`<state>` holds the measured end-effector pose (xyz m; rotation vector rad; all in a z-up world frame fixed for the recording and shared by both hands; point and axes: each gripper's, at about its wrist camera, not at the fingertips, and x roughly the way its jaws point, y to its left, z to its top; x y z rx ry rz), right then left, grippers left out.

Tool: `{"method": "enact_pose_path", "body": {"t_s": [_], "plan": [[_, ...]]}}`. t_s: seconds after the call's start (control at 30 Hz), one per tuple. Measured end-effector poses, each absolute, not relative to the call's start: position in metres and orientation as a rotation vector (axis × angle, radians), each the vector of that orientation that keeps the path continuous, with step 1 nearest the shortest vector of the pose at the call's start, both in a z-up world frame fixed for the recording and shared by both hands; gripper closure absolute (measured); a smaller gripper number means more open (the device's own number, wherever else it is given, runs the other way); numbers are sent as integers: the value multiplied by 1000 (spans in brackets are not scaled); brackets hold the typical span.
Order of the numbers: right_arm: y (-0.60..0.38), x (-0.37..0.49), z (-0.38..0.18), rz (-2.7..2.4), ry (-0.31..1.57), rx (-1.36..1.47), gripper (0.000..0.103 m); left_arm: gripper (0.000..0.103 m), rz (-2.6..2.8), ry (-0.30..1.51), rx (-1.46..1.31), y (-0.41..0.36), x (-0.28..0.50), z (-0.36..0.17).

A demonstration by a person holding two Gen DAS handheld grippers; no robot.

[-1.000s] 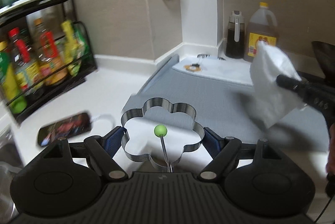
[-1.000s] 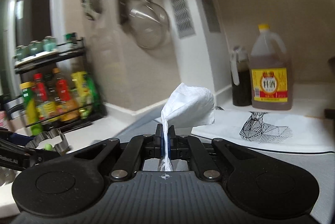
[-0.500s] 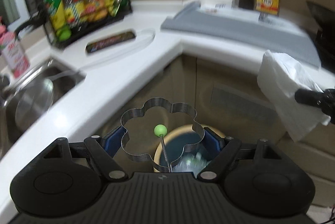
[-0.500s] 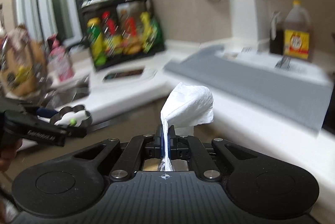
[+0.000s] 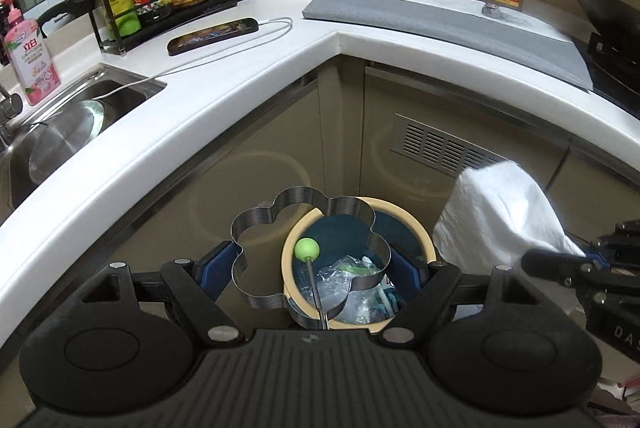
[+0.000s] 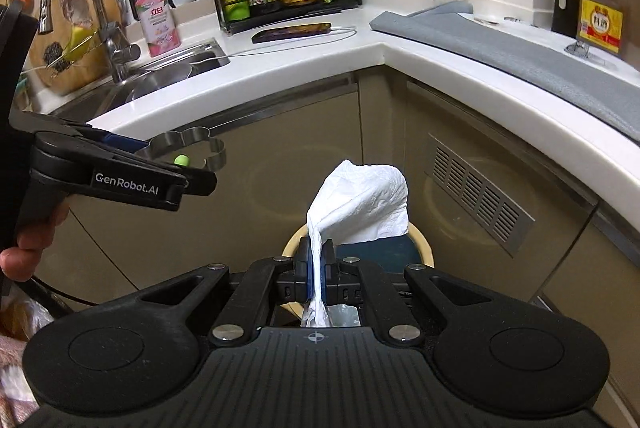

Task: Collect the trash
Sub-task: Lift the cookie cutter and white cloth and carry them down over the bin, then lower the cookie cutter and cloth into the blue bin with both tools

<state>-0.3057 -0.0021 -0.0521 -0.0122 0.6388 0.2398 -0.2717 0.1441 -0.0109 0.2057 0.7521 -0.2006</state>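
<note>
Trash here means two things, each in its own gripper above the round bin [image 5: 416, 228] that stands on the floor in front of the corner cabinet. In the left gripper [image 5: 310, 260] the blue pads [image 5: 214, 268] stand wide apart, pressing on either side of a flower-shaped metal ring [image 5: 276, 252] with a green-tipped stem; the ring hangs over the bin's cream rim. In the right gripper [image 6: 317, 264] the jaws are pinched tight on a crumpled white paper towel [image 6: 360, 204], which stands up above the fingers, over the bin's far side. Clear plastic wrappers [image 5: 352, 288] already lie in the bin. On the white countertop [image 5: 248, 80] behind rest a phone [image 5: 212, 36] and a grey mat [image 5: 440, 24].
</note>
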Motion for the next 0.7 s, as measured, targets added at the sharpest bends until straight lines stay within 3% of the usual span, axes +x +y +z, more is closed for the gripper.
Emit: {"method": "enact_pose_path", "body": {"t_s": [0.7], "plan": [[2, -304, -50, 247, 652, -51, 99, 18, -219, 758, 194, 143, -277, -14]]}}
